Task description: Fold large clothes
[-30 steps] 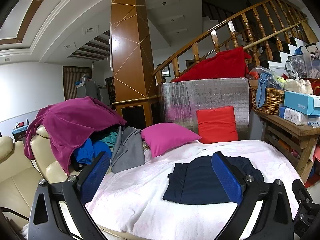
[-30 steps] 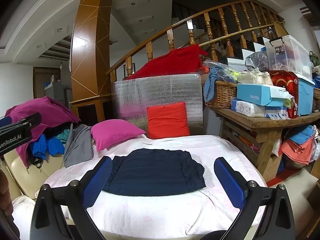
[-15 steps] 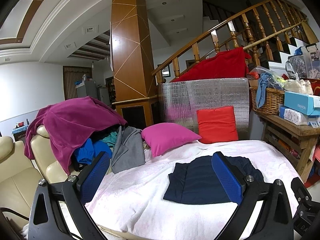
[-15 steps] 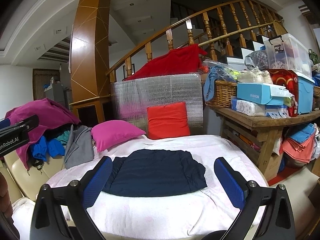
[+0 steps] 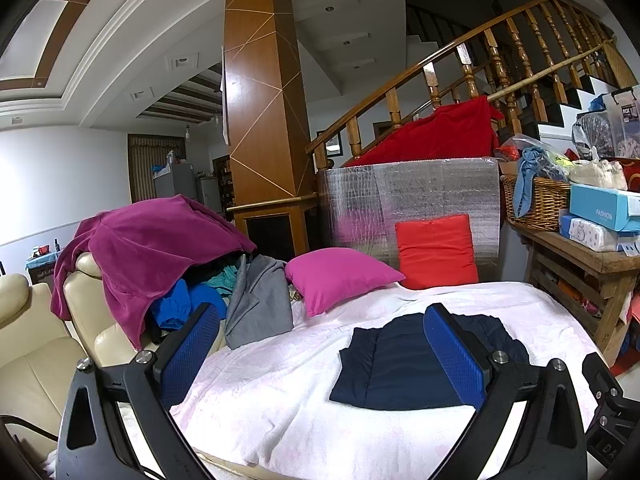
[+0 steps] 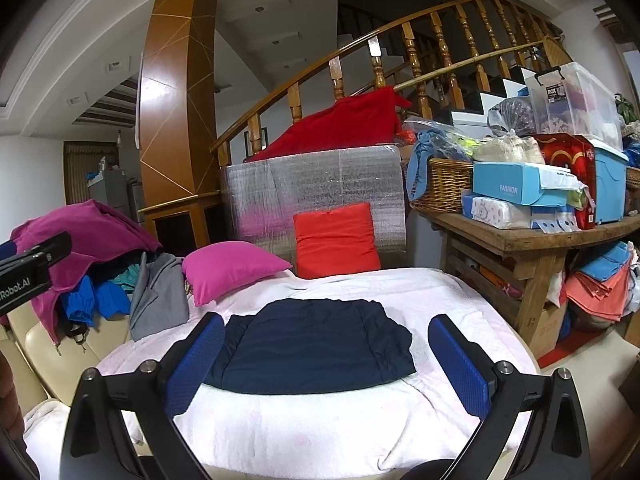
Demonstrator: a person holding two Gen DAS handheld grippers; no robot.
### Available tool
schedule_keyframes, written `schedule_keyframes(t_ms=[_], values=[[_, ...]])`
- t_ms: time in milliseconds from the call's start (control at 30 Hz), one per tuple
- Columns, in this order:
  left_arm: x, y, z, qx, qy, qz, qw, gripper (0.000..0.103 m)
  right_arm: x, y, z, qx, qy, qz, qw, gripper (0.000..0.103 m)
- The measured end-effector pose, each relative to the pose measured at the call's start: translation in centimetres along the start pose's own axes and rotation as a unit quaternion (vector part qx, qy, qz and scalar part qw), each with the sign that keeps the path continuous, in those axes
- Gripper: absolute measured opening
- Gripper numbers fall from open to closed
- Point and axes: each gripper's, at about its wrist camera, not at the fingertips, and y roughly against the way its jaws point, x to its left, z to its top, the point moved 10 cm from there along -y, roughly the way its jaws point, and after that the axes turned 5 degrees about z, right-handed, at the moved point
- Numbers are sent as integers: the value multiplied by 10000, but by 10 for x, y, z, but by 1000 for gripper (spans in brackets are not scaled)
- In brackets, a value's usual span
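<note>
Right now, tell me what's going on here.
A person is folding clothes with a two-finger tool in each hand. The left tool and the right tool are both open and empty, held above the near edge of the white-covered surface. A navy garment lies there already folded into a flat rectangle, touched by neither tool. More unfolded clothes, including a magenta one and a grey one, sit heaped on the cream chair to the left.

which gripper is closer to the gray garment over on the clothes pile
Left. The left gripper hovers open just before the gray garment, beside its left finger. The right gripper hovers open over the navy garment, the gray one well off to its left.
</note>
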Motion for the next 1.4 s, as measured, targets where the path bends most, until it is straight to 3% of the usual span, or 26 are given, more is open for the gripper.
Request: schedule_keyframes(t_ms=[1100, 1400], values=[[8, -9, -10, 88, 25, 85, 9999, 102, 19, -8, -6, 1, -4, 12, 10000, 103], [0, -38, -32, 408, -43, 44, 9991, 102, 18, -28, -22, 193, 14, -87, 9998, 103]])
